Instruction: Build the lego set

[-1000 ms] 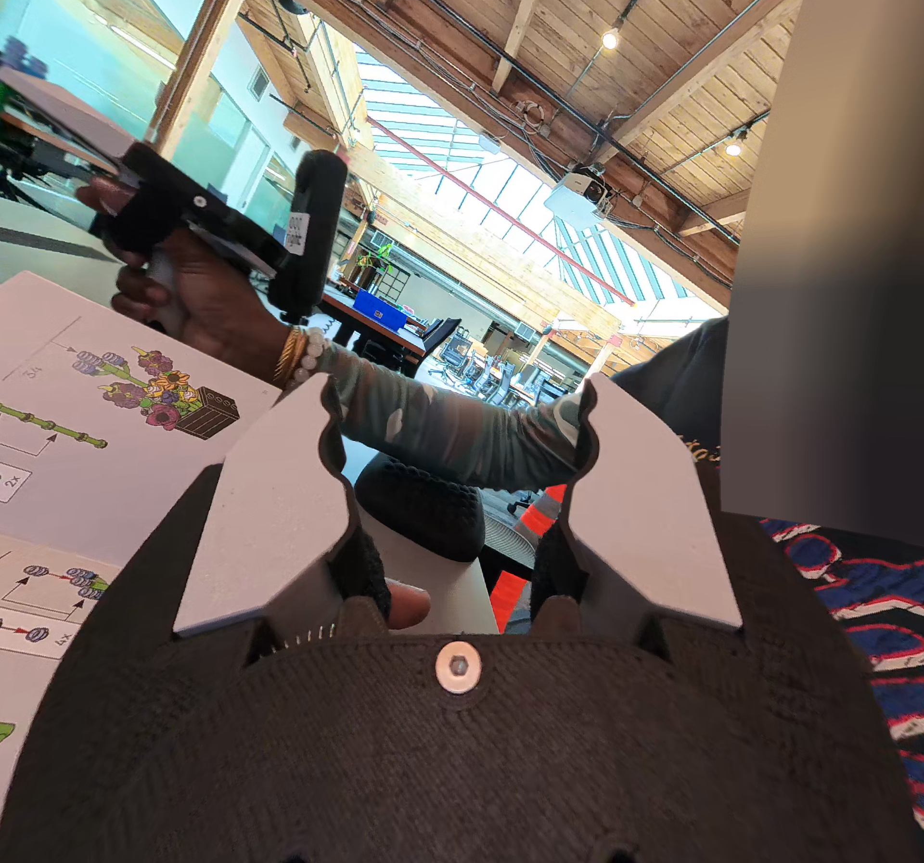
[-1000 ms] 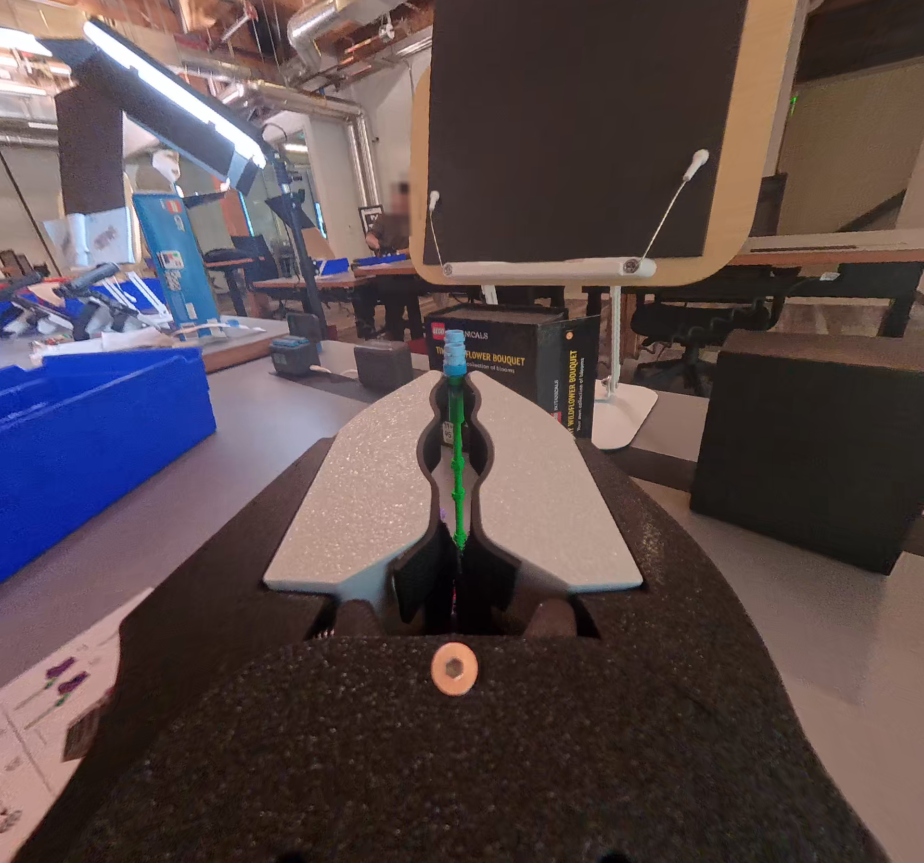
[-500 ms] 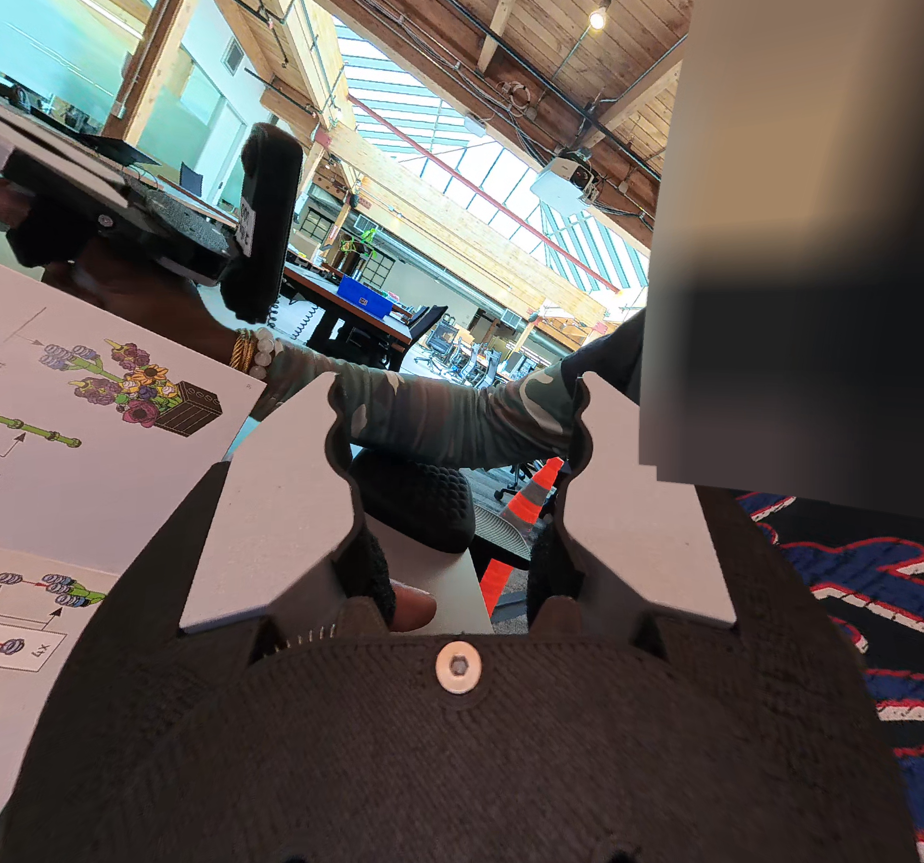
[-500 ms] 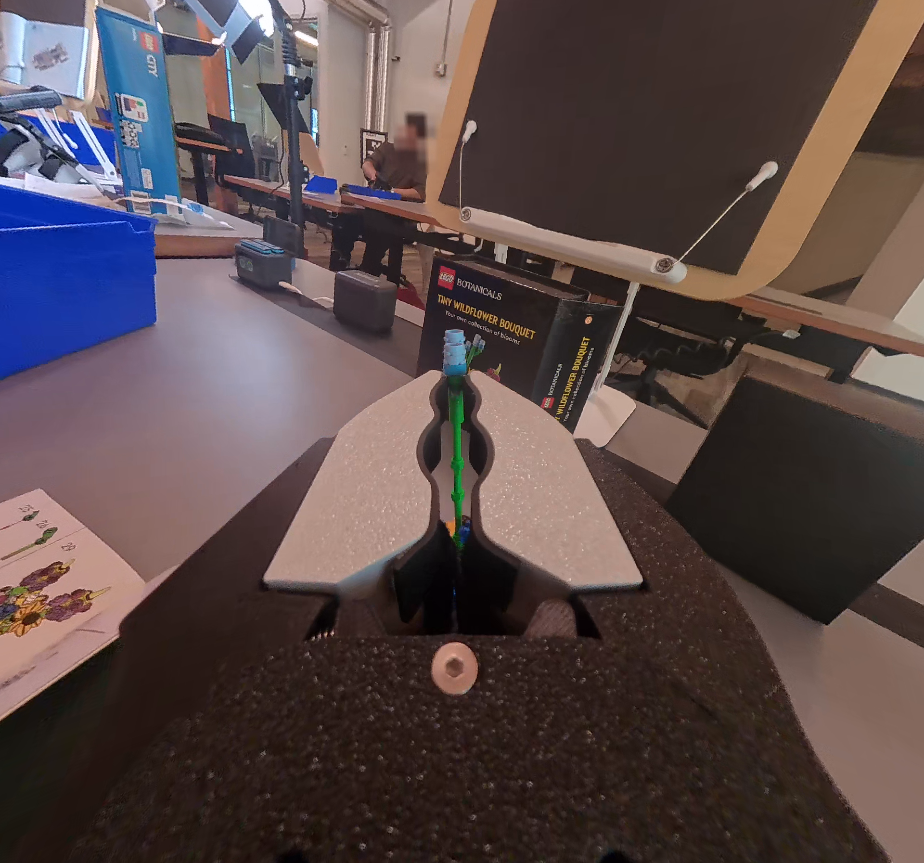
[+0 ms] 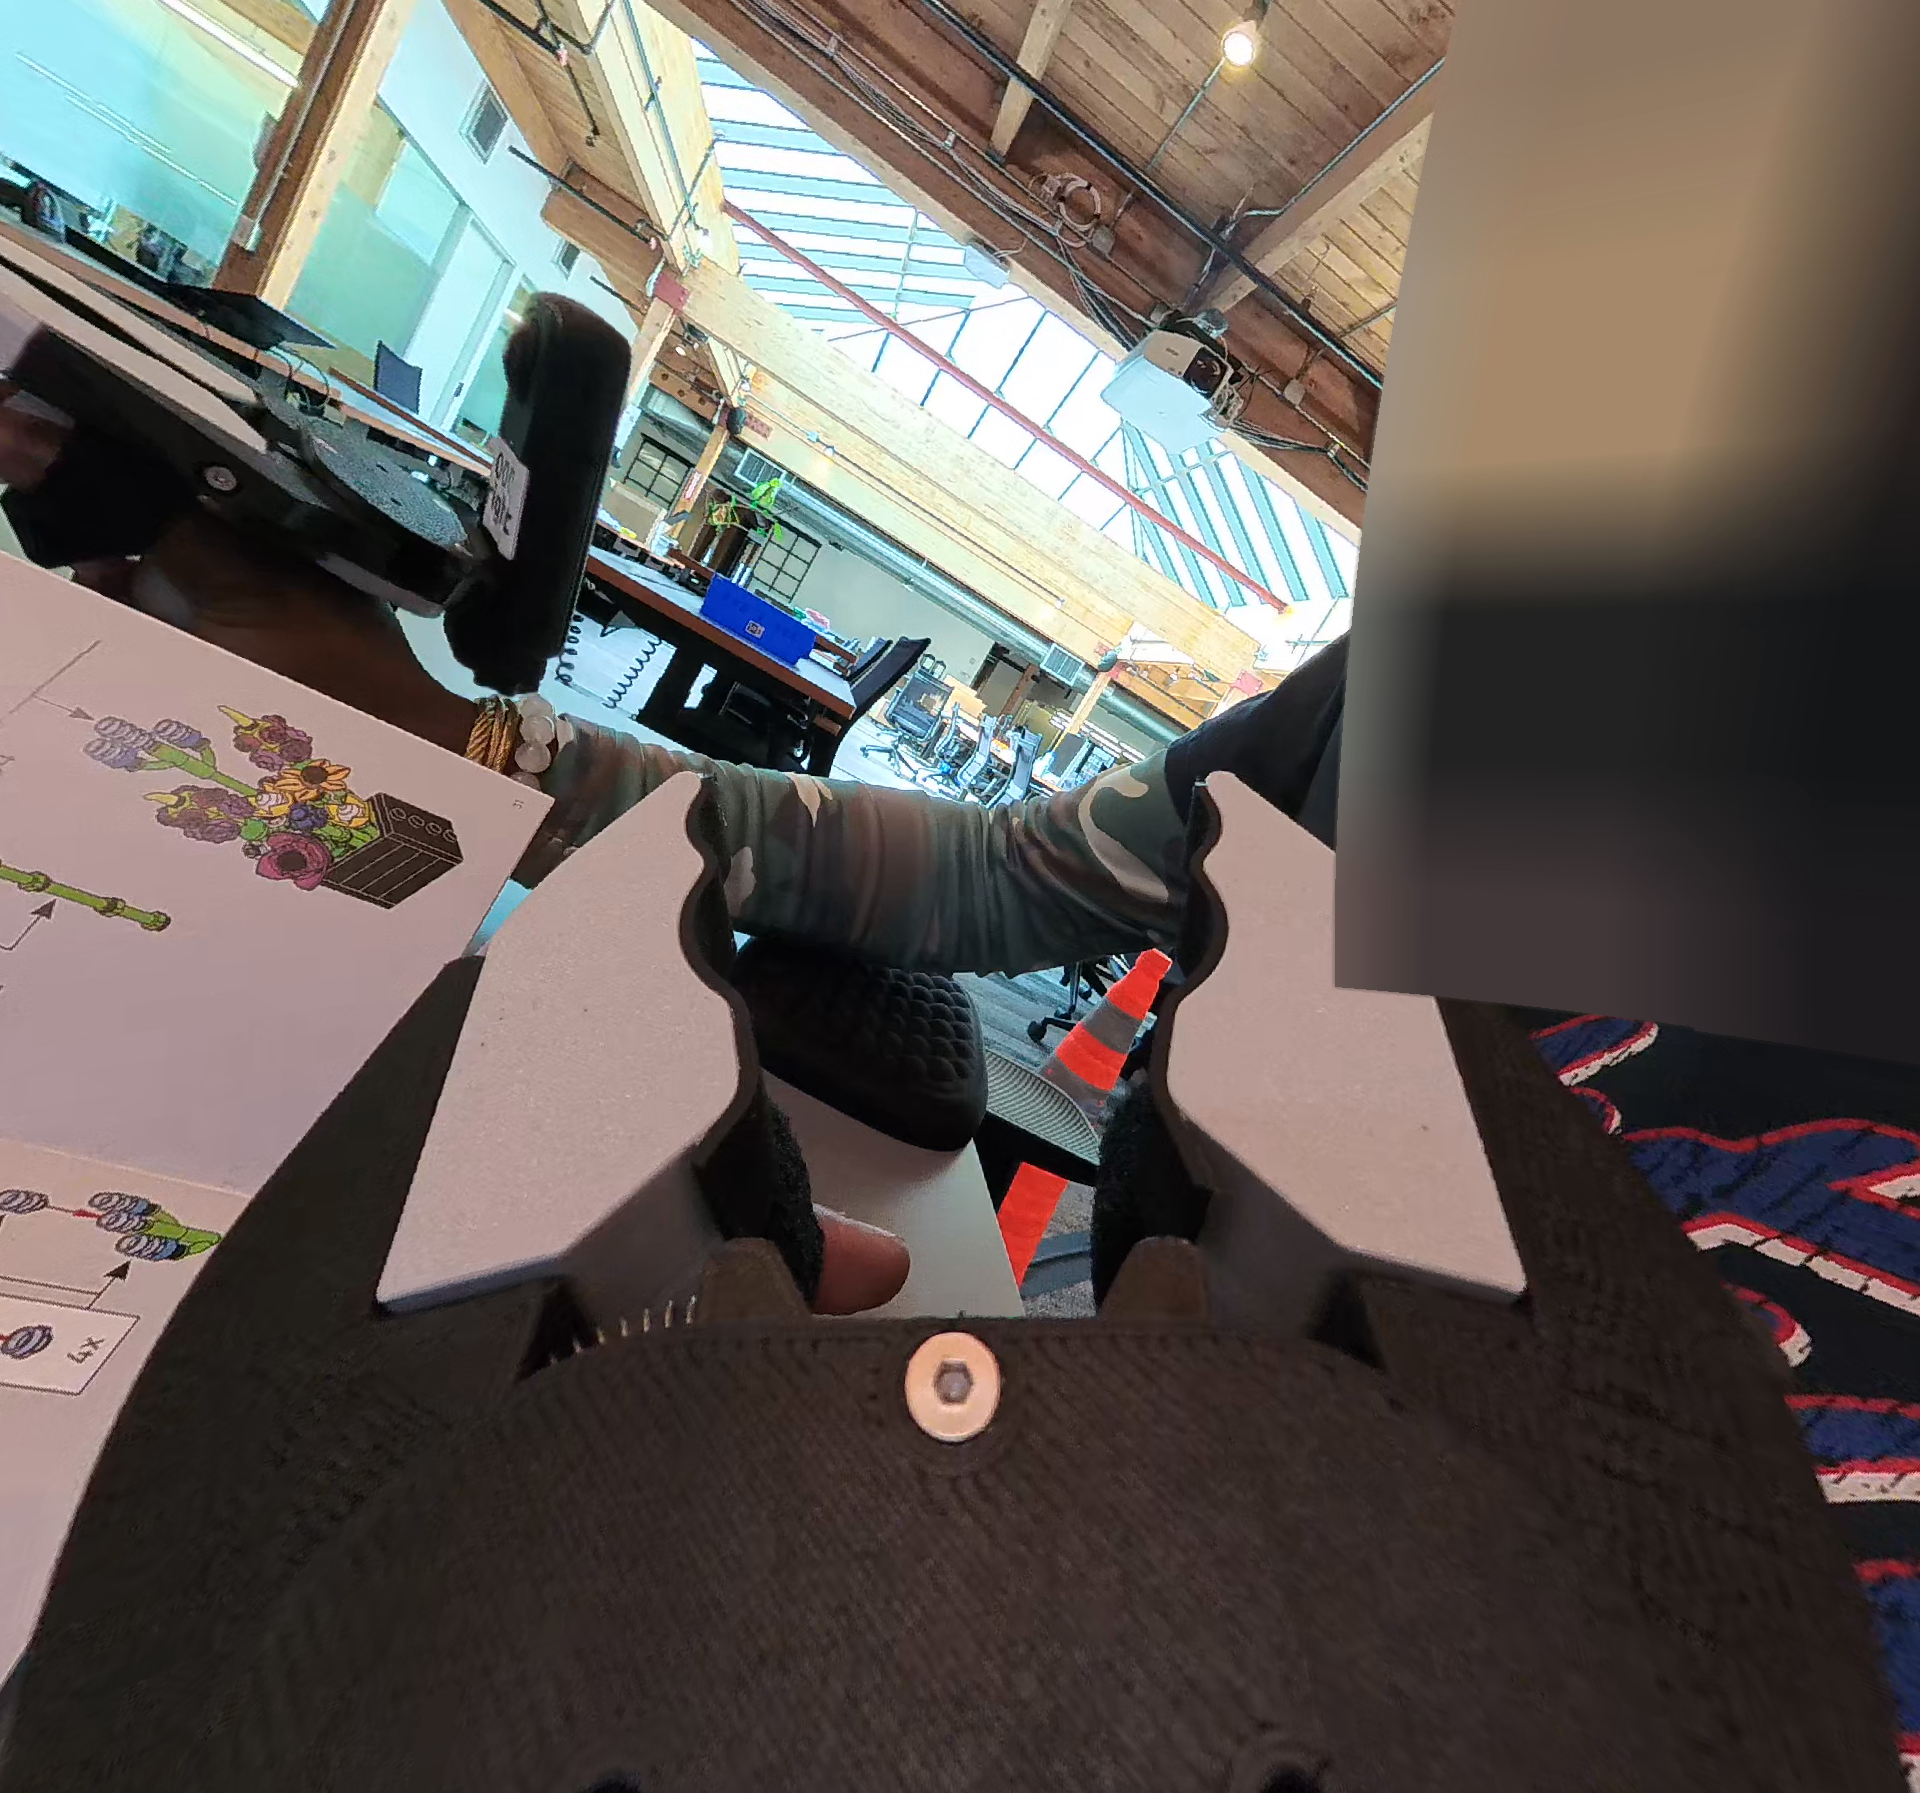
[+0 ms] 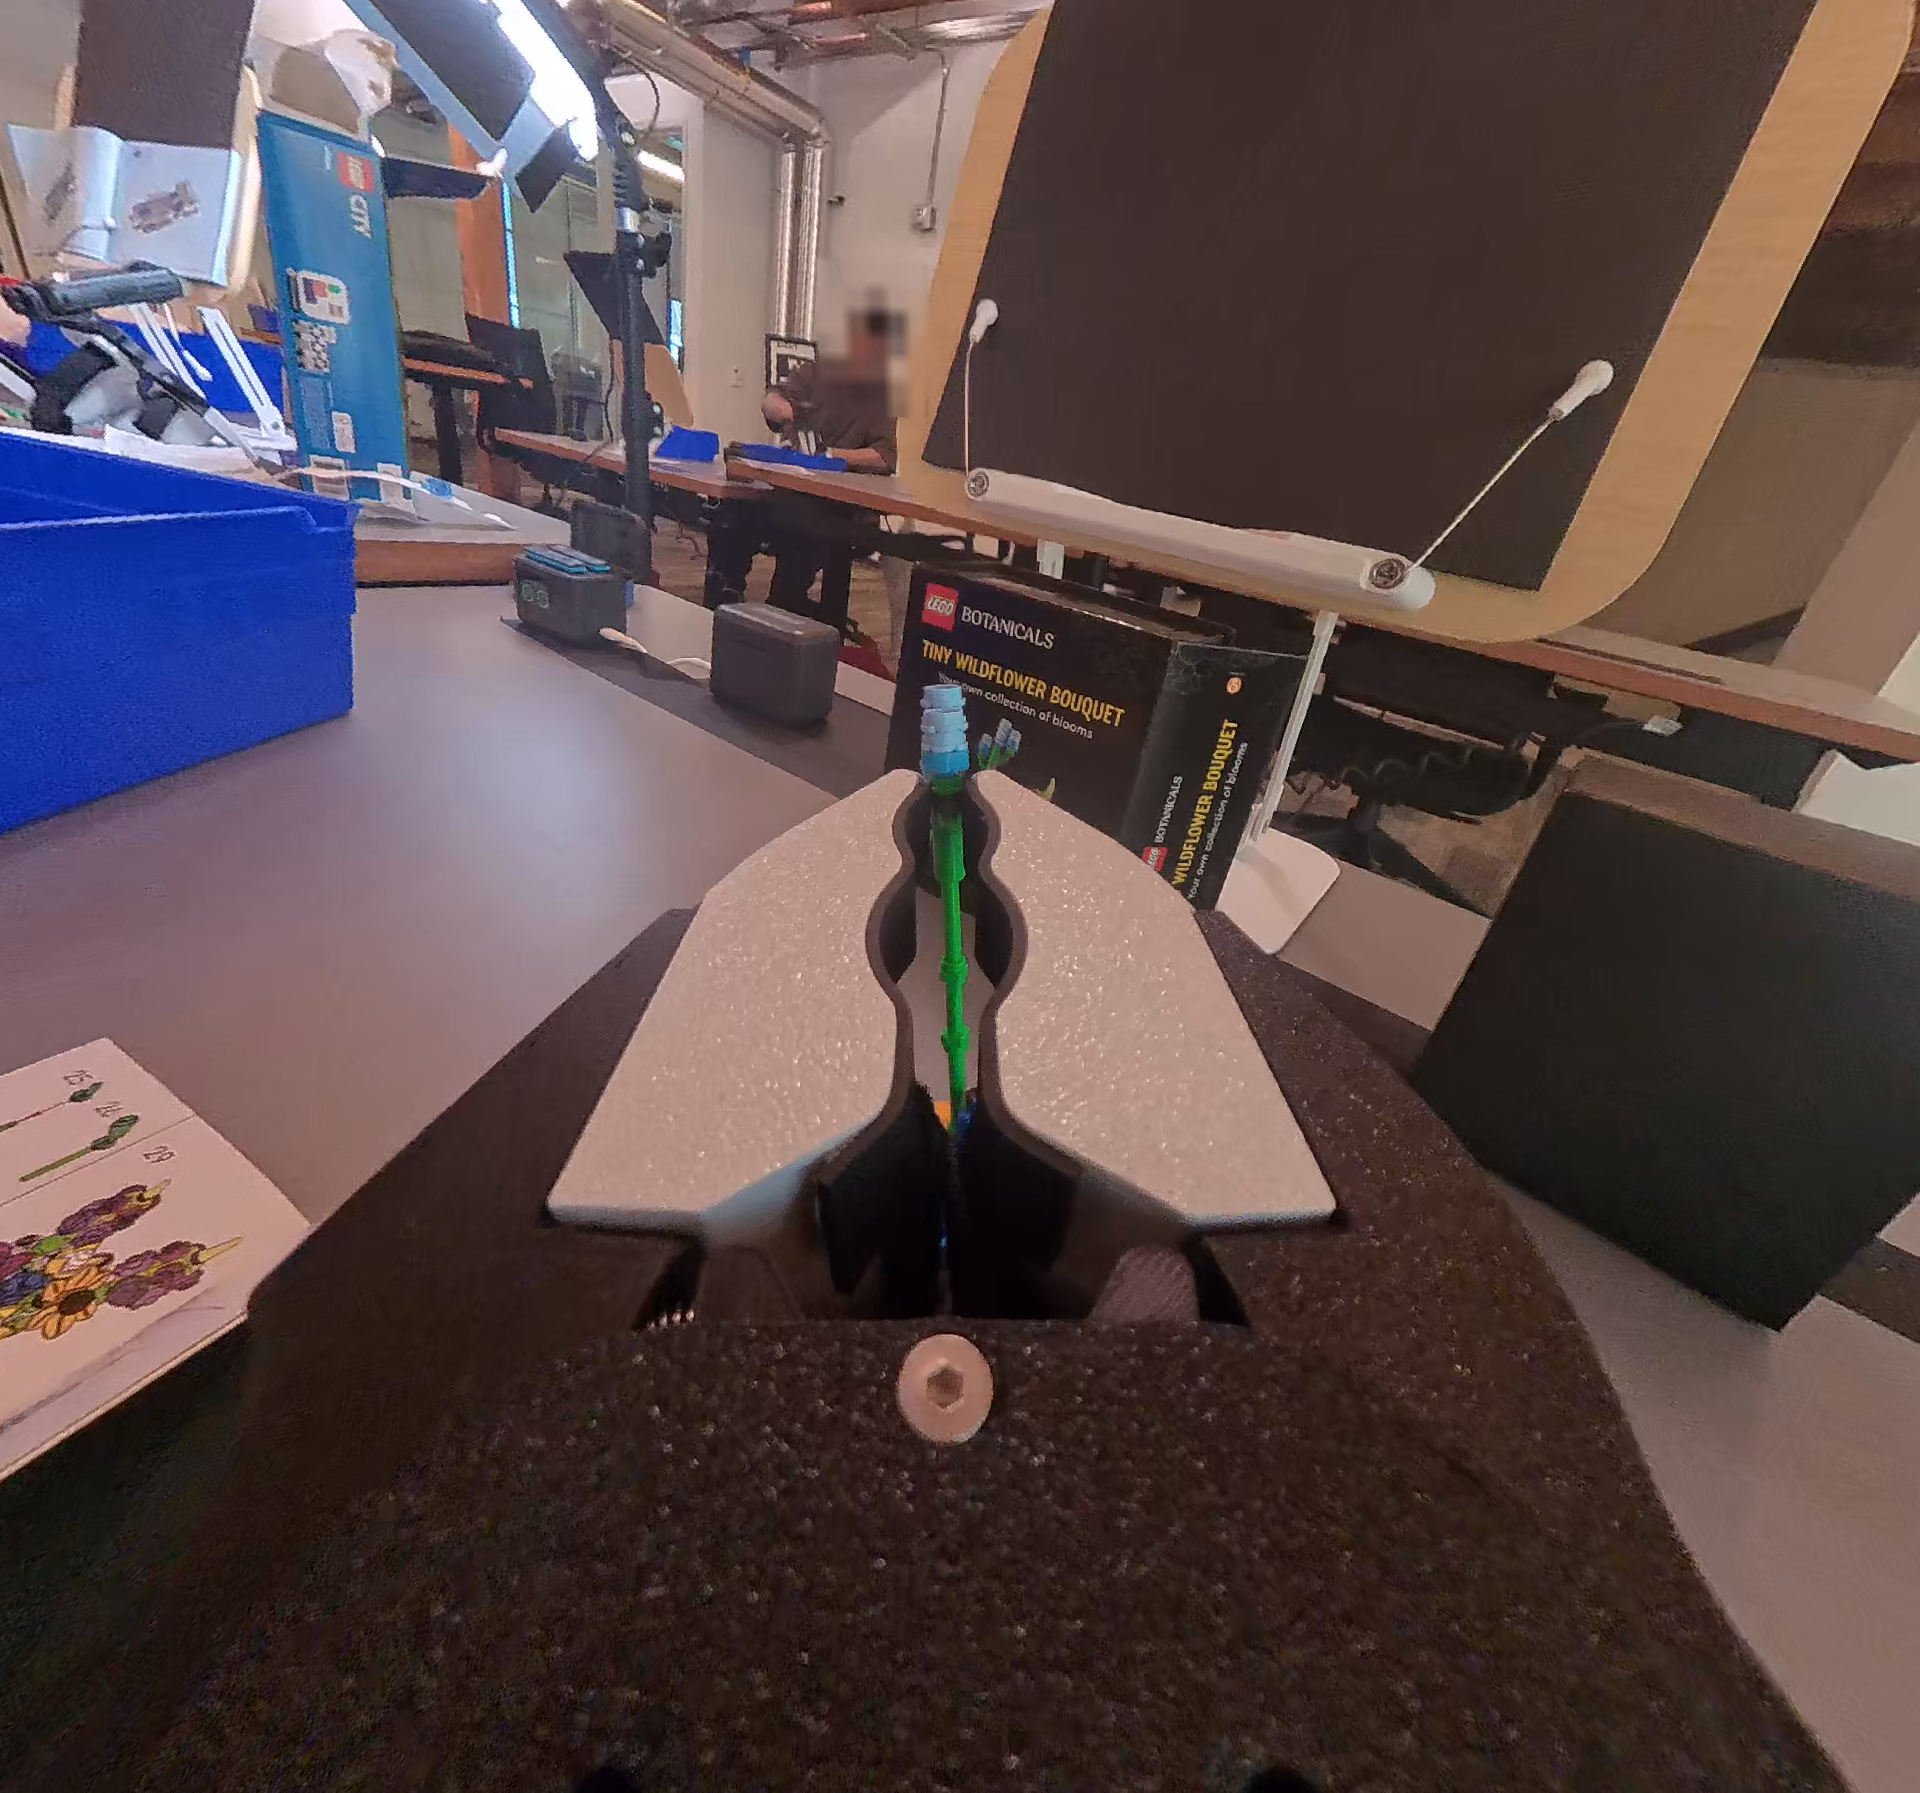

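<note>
Green stem (image 6: 951, 922) with a stack of light-blue bits (image 6: 943, 730) on its tip was what you had clamped in your right hand-held gripper (image 6: 945, 787), jaws pinched right up against it and the flower end poking out past the tips. So at least one flower stalk looked built, which I'd call partway through at best. The booklet (image 5: 239, 912) pictured a whole bouquet in a little dark pot, and no pot or other flowers showed up anywhere in either view, so most of the set was probably left to do. Couldn't see any loose pieces either.

Your left hand-held gripper (image 5: 945, 870) was wide open and empty, tipped up toward the ceiling beams instead of at the counter (image 6: 395, 808). The booklet sat just off its left jaw, and your right arm in the camo sleeve (image 5: 914, 870) crossed in front of it, reaching out over the page. From that angle the right gripper was only seen from behind, so the stem wasn't visible there.

Right one was held about level, pointing across the counter at the dark set box (image 6: 1070, 704) under the tilted stand (image 6: 1434, 226), with a blue bin (image 6: 156, 621) off to the left and the booklet corner down by the near left edge.
</note>
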`<state>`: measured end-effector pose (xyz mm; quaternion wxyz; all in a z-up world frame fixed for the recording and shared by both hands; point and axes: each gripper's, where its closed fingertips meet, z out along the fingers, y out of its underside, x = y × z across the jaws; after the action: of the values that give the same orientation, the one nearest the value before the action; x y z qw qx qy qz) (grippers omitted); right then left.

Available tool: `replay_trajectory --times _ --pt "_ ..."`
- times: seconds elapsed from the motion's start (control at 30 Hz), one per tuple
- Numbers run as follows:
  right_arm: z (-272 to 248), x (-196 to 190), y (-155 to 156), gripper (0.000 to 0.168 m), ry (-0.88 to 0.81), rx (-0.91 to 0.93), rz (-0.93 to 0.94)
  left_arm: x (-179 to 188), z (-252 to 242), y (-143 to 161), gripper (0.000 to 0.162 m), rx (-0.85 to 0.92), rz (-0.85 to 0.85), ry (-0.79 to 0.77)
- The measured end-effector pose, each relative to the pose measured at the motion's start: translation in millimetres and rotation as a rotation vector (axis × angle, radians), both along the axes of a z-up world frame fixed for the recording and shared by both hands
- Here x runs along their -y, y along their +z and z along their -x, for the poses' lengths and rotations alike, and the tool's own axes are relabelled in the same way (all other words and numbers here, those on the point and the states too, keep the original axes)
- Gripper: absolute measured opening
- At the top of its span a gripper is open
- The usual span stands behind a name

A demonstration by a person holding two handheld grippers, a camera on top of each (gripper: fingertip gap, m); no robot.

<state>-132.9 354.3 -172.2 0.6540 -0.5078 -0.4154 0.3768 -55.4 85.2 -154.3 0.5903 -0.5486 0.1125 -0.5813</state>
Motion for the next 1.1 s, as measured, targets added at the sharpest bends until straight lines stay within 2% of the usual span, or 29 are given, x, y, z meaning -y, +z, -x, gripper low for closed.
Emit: replay_trajectory --times 0.2,0.47,1.1 --pt "-10.3 -6.1 6.4 0.005 0.001 -0.106 0.041 -0.1 -0.3 -0.2 0.083 -0.001 0.000 0.000" --pt "-14.8 -3.3 4.6 0.005 0.027 -0.157 0.044 -0.1 -0.8 -0.4 0.082 -0.005 0.000 0.000" --pt "-20.7 14.5 0.0 0.006 0.124 -0.100 -0.064 0.1 -1.9 -0.8 0.081 -0.014 -0.003 0.000"
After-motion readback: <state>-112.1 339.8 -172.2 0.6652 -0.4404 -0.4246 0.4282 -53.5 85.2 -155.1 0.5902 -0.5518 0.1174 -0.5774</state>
